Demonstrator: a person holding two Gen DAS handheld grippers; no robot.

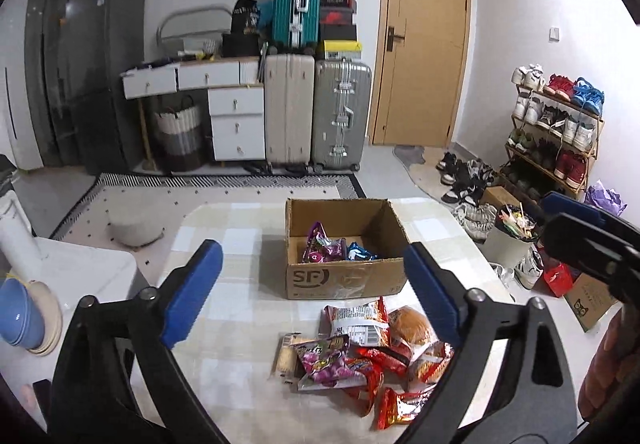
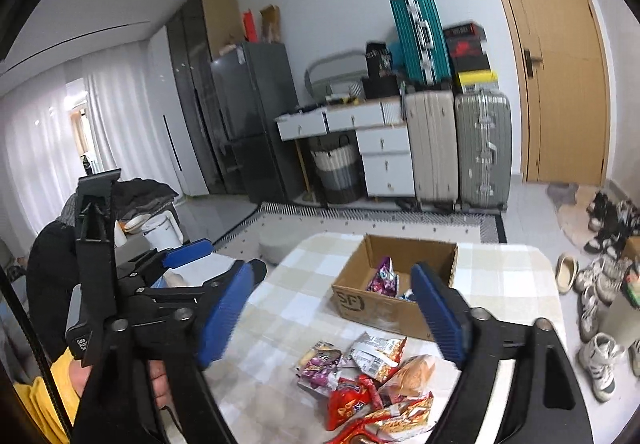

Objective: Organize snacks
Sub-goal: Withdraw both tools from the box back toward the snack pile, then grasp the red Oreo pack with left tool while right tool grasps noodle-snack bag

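Both tools up off the checked table (image 1: pixel 240 236), pointed slightly downward across it, and nothing caught between either pair of pads. Left gripper (image 1: pixel 312 292) spread wide, empty. Right gripper (image 2: pixel 332 312) likewise parted, empty, hanging at three o'clock of the left one, close alongside.

Snack pile (image 1: pixel 360 360) heaped at six o'clock on the table: red packets, a purple packet (image 1: pixel 320 360), a white-backed bag (image 1: pixel 354 320), a wrapped bun (image 1: pixel 408 324). Cardboard box (image 1: pixel 344 276) just past the heap at twelve o'clock, flaps open, a purple packet and a blue one (image 1: pixel 360 252) already inside.

Likely light, crinkly, air-puffed stuff; film probably slick, so a pinch on a flat sealed edge or corner looks safer than squeezing a pillowy middle. Bun probably soft and easy to crush, so a gentle hold across its width. Packets overlapping, so risk of dragging a neighbour along.
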